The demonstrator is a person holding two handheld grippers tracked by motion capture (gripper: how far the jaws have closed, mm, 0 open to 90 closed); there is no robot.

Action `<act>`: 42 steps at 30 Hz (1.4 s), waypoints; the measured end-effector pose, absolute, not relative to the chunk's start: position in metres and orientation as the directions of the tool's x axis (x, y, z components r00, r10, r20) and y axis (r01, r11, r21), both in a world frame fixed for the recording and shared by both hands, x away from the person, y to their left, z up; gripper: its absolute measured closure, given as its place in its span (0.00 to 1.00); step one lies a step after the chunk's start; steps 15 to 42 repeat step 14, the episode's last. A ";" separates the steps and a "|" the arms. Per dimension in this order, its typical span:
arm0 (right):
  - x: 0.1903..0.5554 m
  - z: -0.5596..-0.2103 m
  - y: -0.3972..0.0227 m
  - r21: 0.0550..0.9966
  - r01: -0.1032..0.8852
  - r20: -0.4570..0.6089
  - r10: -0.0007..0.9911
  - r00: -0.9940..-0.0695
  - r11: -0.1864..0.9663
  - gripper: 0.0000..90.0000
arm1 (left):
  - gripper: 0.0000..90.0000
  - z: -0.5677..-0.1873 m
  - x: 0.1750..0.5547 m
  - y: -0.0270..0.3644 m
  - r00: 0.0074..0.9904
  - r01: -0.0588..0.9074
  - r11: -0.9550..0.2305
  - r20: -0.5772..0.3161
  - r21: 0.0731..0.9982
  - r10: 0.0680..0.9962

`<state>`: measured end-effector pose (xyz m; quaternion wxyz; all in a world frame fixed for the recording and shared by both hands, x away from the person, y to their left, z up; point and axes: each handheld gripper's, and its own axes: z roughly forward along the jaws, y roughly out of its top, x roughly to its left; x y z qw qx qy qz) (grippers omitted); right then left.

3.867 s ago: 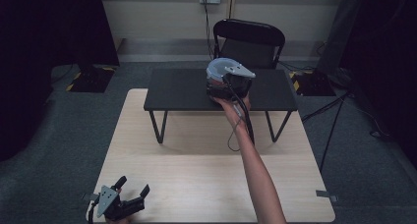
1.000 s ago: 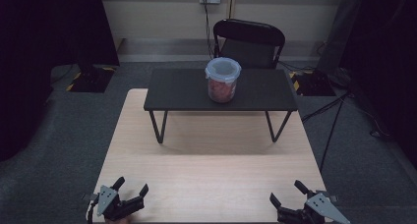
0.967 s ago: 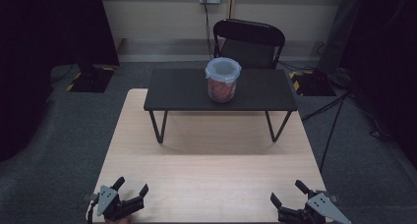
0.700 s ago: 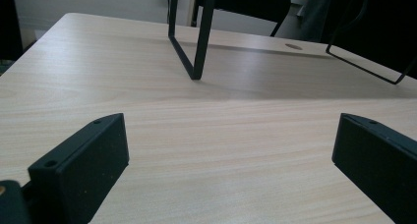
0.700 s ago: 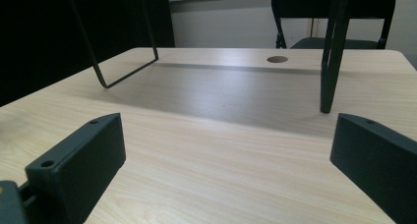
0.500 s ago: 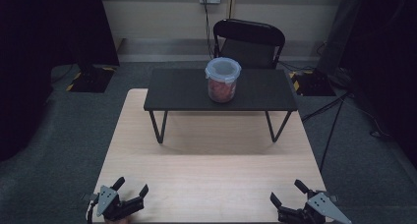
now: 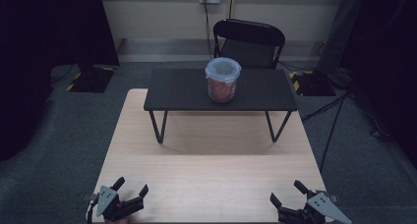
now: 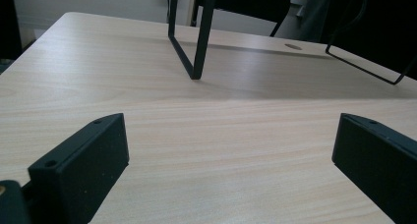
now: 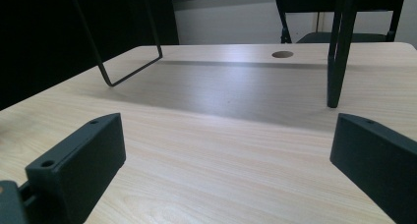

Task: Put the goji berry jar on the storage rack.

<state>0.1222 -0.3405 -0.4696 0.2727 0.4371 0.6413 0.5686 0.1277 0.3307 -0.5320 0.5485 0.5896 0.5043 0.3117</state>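
A clear plastic jar [image 7: 223, 80] with a blue-rimmed lid and reddish contents stands upright on a low black stand [image 7: 182, 91] at the far side of the wooden table [image 7: 211, 165]. My left gripper [image 7: 132, 187] rests at the table's near left corner, open with nothing between its jaws. At the near right corner my right gripper [image 7: 286, 193] lies open and empty too. In the left gripper view the left gripper [image 8: 231, 150] faces bare wood and the stand's legs [image 8: 196, 35]. The right gripper [image 9: 228, 150] in its own view faces the same stand's legs [image 9: 337, 52].
A black chair [image 7: 250, 42] stands behind the table against the wall. Dark curtains hang at both sides, and cables [image 7: 334, 121] run over the grey carpet at the right. A round hole [image 9: 282, 54] pierces the tabletop under the stand.
Earlier a person's arm reached to the jar on the stand with a gripper; that arm has withdrawn, and the right gripper now lies at the near right corner. The jar stands alone.
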 end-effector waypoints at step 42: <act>0.122 -0.470 -0.344 0.968 0.249 0.158 0.869 -0.468 -0.041 0.00 | 0.00 -0.532 0.128 0.330 0.294 0.253 0.111 -0.185 0.961 0.938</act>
